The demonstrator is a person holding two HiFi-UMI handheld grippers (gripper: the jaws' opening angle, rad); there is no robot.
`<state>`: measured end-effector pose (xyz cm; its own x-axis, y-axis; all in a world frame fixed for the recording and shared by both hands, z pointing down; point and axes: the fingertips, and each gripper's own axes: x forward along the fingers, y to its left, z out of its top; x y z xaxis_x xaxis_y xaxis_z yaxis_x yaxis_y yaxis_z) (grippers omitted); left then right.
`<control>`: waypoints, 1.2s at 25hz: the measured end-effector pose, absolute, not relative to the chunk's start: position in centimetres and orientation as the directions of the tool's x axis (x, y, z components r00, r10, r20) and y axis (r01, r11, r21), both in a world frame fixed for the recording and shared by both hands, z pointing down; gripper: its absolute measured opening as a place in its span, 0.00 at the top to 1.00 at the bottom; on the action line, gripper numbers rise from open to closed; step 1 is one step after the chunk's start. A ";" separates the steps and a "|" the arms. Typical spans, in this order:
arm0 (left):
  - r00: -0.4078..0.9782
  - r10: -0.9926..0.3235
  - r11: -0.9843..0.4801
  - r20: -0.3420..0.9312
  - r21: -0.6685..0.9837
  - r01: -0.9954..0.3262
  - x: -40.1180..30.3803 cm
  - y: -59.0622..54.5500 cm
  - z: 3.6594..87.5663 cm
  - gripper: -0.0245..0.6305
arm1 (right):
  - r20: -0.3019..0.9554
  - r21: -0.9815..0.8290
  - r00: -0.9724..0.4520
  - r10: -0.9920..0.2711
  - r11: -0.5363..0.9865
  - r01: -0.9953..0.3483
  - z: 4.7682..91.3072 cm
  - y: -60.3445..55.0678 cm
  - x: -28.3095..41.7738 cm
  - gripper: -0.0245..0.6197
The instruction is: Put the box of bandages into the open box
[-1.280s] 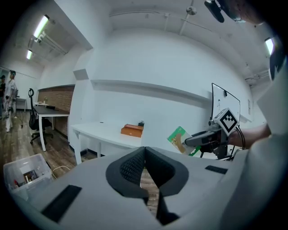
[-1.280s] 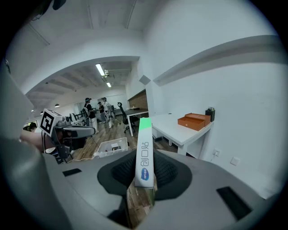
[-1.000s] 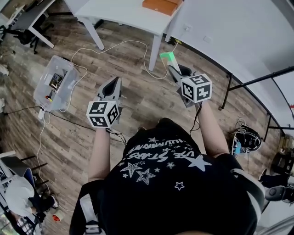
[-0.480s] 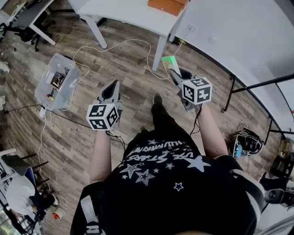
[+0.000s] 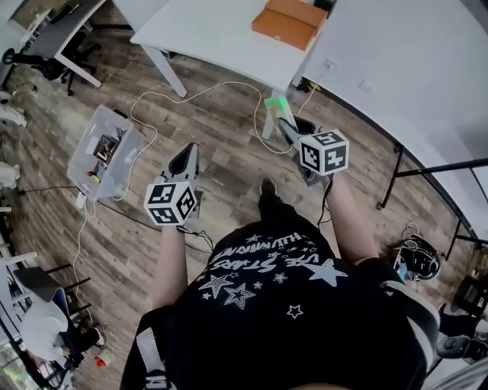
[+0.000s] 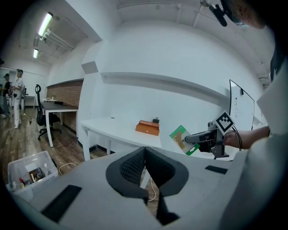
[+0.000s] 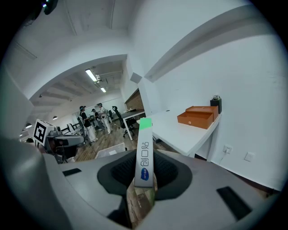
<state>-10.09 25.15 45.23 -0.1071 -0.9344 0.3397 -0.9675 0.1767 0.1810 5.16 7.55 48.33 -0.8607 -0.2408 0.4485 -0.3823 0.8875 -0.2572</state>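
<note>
The white tabletop (image 5: 213,30) carries the orange open box (image 5: 288,21), well ahead. The right gripper (image 5: 285,126) has its jaws clamped on the box of bandages (image 7: 144,155) at its lower end: light thin card, likely crushable, best held by its flat faces. The left gripper (image 6: 145,155) has jaws together, empty

Floor: wood-look planks (image 5: 229,148) under the left tool (image 5: 187,150);
Surface: white (image 5: 206,30), beyond the right tool (image 5: 284,128);
Wall: white (image 5: 396,68), to its right;
Chair: black (image 6: 40,117), far left;
Light: ceiling tubes (image 6: 45,24)
</note>
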 end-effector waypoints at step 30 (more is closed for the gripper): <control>-0.025 -0.928 0.100 0.373 0.184 -0.978 -10.8 -2.4 46.1 0.93 | 0.443 -0.303 -0.858 -0.261 0.857 -0.417 49.6 -17.2 4.7 0.79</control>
